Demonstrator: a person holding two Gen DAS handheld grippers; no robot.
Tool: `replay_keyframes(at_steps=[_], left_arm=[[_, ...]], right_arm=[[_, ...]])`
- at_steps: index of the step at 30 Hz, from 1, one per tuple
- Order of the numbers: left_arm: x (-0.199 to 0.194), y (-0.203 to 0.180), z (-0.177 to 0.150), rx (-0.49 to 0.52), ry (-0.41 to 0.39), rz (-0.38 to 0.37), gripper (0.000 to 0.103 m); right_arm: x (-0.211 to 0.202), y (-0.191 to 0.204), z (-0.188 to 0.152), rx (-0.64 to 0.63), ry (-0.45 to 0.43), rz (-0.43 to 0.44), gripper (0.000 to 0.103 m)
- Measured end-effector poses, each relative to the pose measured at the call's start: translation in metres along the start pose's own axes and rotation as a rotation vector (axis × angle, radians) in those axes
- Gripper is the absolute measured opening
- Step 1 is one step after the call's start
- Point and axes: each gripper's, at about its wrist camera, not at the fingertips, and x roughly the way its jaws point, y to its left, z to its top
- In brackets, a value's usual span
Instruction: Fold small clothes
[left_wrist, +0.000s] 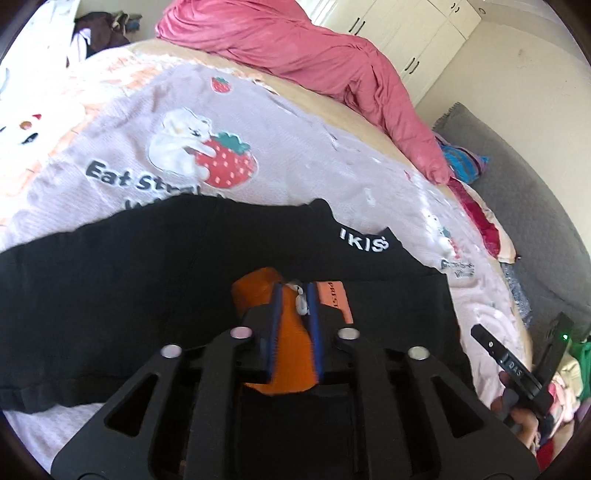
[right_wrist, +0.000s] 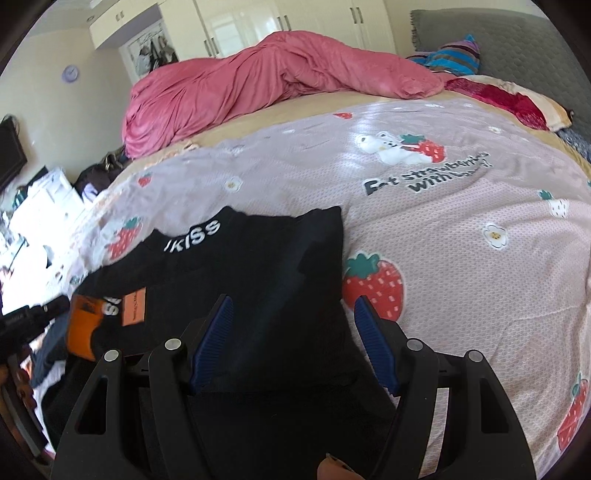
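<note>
A black garment (left_wrist: 147, 288) with white letters at its collar lies spread on the strawberry-print bedsheet (left_wrist: 295, 155). It has an orange part (left_wrist: 258, 288) and an orange label (left_wrist: 334, 295). My left gripper (left_wrist: 295, 291) is shut on that orange cloth, which bunches between the blue pads. In the right wrist view my right gripper (right_wrist: 291, 301) stands open just above the black garment (right_wrist: 258, 266), near its right edge, with nothing pinched between its fingers. The orange part (right_wrist: 83, 328) shows at the far left there. The right gripper (left_wrist: 517, 360) also appears at the right edge of the left wrist view.
A crumpled pink duvet (right_wrist: 258, 81) lies across the far side of the bed. A red pillow (right_wrist: 509, 99) and striped cloth (right_wrist: 450, 59) rest by the grey headboard (right_wrist: 524, 40). White wardrobes (right_wrist: 258, 22) stand behind. Loose clothes (left_wrist: 565, 387) pile beside the bed.
</note>
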Motion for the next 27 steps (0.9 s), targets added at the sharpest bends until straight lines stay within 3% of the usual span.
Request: replay_keyframes(at_steps=[6, 11, 14, 18, 23, 27], left_arm=[[-0.002, -0.015, -0.003, 0.067, -0.009, 0.018, 0.017], [0.028, -0.031, -0.025, 0.124, 0.114, 0.007, 0.017], [0.050, -0.032, -0.040, 0.164, 0.201, 0.086, 0.019], [0.052, -0.028, -0.041, 0.151, 0.200, 0.083, 0.020], [0.039, -0.023, -0.043, 0.124, 0.180, 0.044, 0.025], [0.023, -0.022, -0.044, 0.104, 0.153, 0.016, 0.035]], right_arm=[[0.004, 0.021, -0.007, -0.080, 0.023, 0.031, 0.067], [0.009, 0.039, -0.014, -0.145, 0.063, 0.083, 0.067], [0.017, 0.044, -0.019, -0.186, 0.106, 0.058, 0.067], [0.039, 0.037, -0.027, -0.169, 0.203, 0.008, 0.067], [0.034, 0.035, -0.026, -0.132, 0.189, 0.050, 0.067], [0.025, 0.036, -0.025, -0.115, 0.178, 0.092, 0.067]])
